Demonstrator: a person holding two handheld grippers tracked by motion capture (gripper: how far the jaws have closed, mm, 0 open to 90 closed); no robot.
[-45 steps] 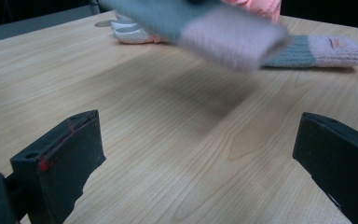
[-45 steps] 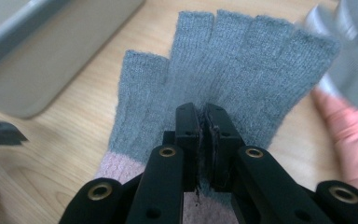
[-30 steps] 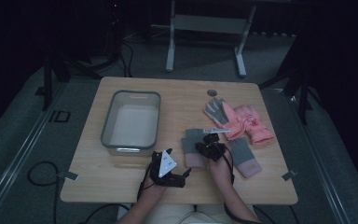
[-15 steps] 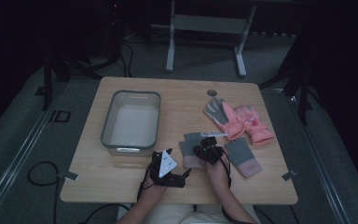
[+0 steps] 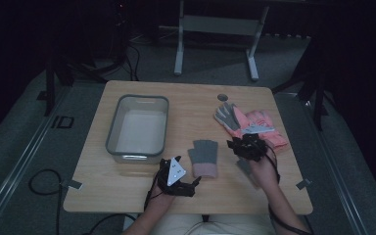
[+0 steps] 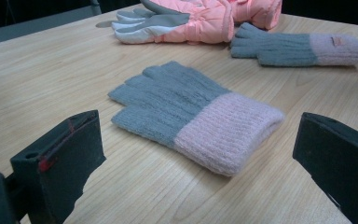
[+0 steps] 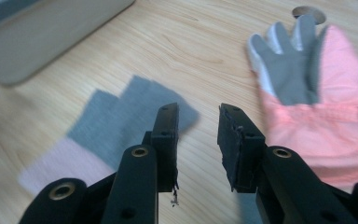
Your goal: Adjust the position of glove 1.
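A grey knit glove with a pink cuff [image 5: 204, 156] lies flat on the wooden table [image 5: 186, 103]; in the left gripper view this glove [image 6: 191, 116] rests just beyond the wide-apart jaws. My left gripper [image 5: 192, 185] sits open near the front edge, left of the cuff. My right gripper [image 5: 245, 146] hovers to the glove's right, and its jaws have just been opening, with nothing between them. The right gripper [image 7: 198, 116] looks down on the knit glove [image 7: 116, 121]. A second knit glove [image 6: 298, 49] lies farther right. Pink ski gloves [image 5: 257, 125] lie behind.
A grey-rimmed plastic bin [image 5: 138, 100] stands at the table's left half, its wall [image 7: 42, 28] showing in the right gripper view. A small round disc [image 5: 222, 97] sits near the far edge. A metal stand and cables occupy the dark floor beyond.
My right gripper has lifted off the knit glove and moved right, with its jaws parted. The glove now lies alone on the table. The left gripper has stayed put.
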